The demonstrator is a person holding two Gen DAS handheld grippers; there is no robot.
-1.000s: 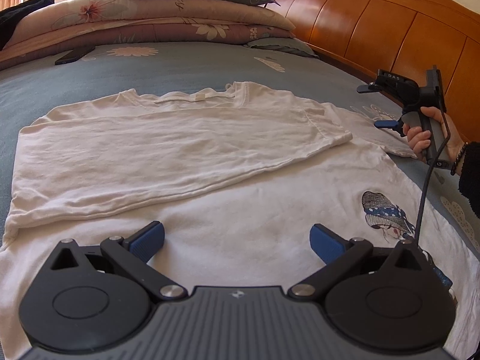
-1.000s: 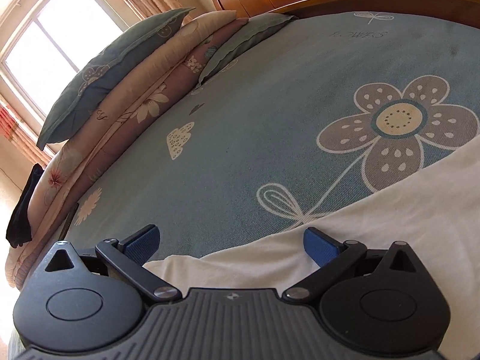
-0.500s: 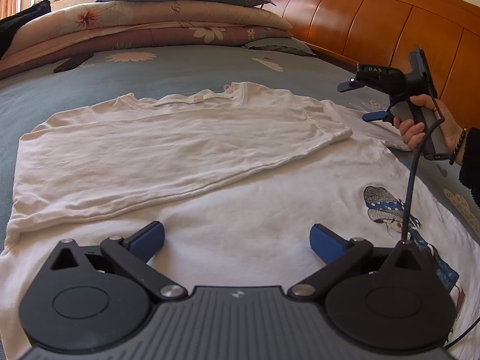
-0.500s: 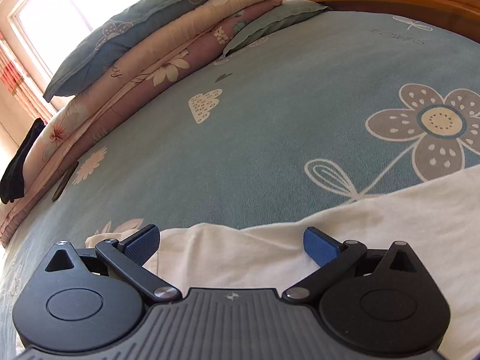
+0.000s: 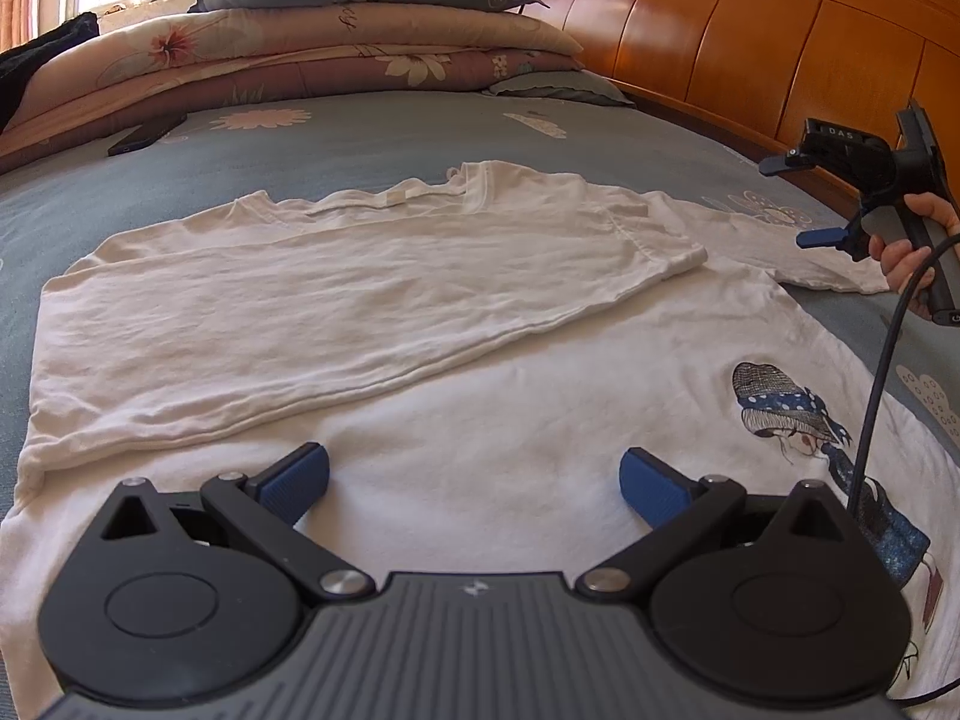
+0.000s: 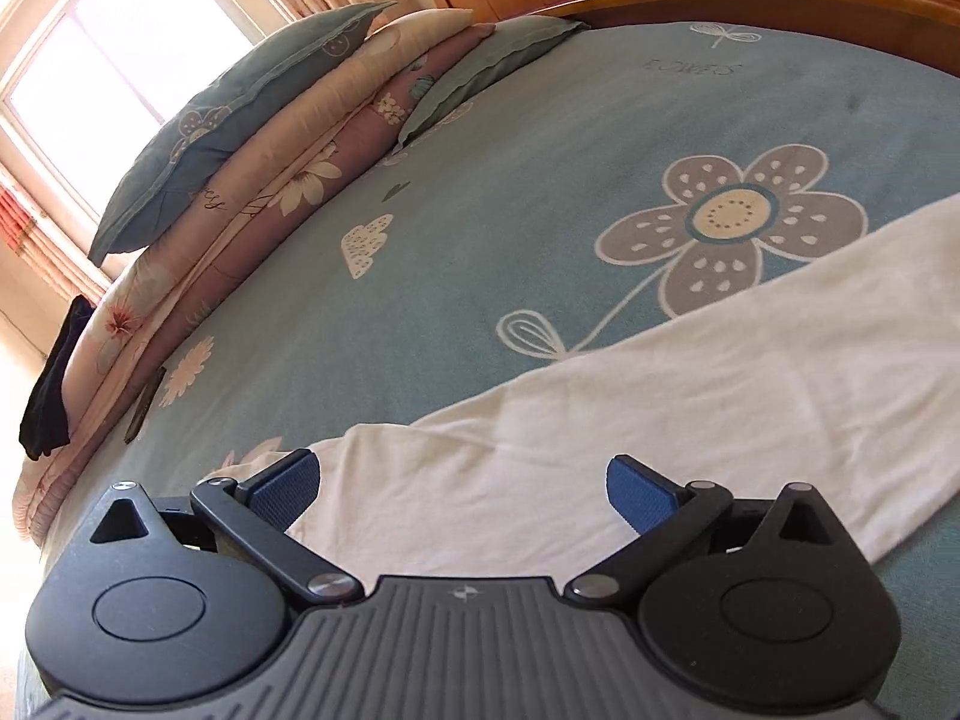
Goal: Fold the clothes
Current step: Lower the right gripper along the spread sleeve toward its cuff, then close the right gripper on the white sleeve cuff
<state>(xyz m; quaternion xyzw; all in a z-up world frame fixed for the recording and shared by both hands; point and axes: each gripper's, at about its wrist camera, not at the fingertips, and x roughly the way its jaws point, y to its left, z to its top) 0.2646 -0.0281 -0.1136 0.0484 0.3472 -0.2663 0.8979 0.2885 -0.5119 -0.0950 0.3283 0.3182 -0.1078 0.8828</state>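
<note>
Left gripper [image 5: 474,480] hovering with jaws spread wide, empty, over the white T-shirt [image 5: 480,408]. Right gripper [image 6: 462,489] likewise gaping, holding nothing, poised above the far sleeve [image 6: 690,396]. Shirt is lying flat on the blue bedspread [image 6: 540,180], one side already lying folded over the middle. Cloth is looking thin, limp and light; likely sagging wherever unsupported. Best pinching sleeve hem and bottom hem corner together.

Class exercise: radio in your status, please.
Left tool open, empty, over white T-shirt. Right tool open above the sleeve. One side folded in. Nothing in the way.
</note>
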